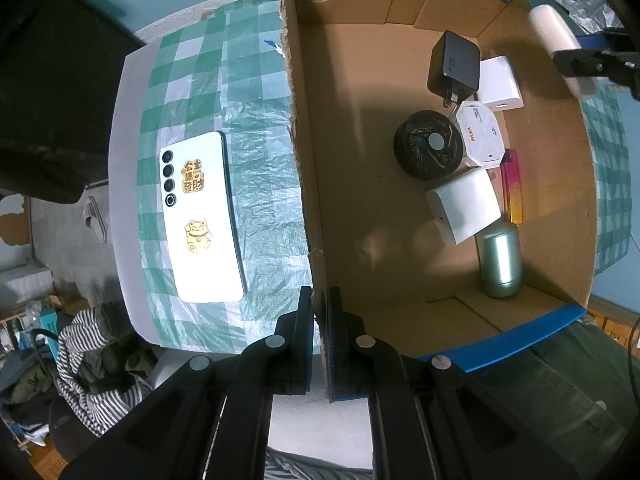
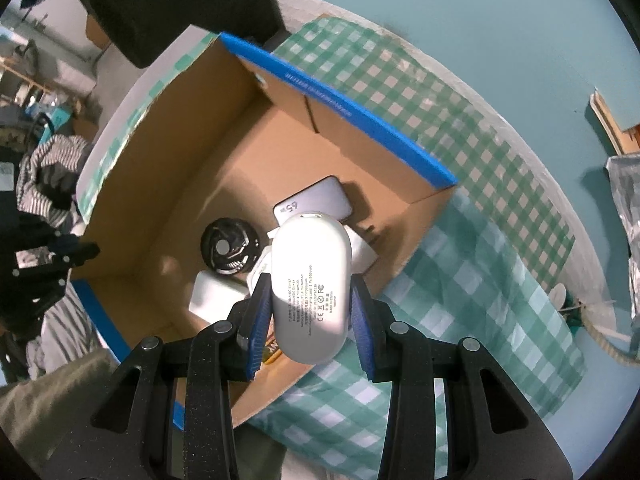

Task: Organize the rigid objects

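Right gripper (image 2: 310, 312): clamps white power bank (image 2: 310, 280), "Made in China", FC mark, above cardboard box (image 2: 280, 160).
Left gripper (image 1: 320, 320): pinches box's wall.
Box holds black charger (image 1: 454, 66) marked "65W".
Phone (image 1: 202, 216): tablecloth (image 1: 260, 92).

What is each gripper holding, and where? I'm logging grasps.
Right gripper clamps the white power bank by its long sides, near the lower end. Left gripper pinches the cardboard box wall.

The box (image 1: 400, 220) ahead of the left tool is matt brown cardboard with a ragged torn edge. Beside it lies a glossy white phone (image 1: 202, 216) on crinkled plastic checked sheeting (image 1: 256, 152). Between the right tool's pads, the power bank (image 2: 310, 280) is smooth white plastic.
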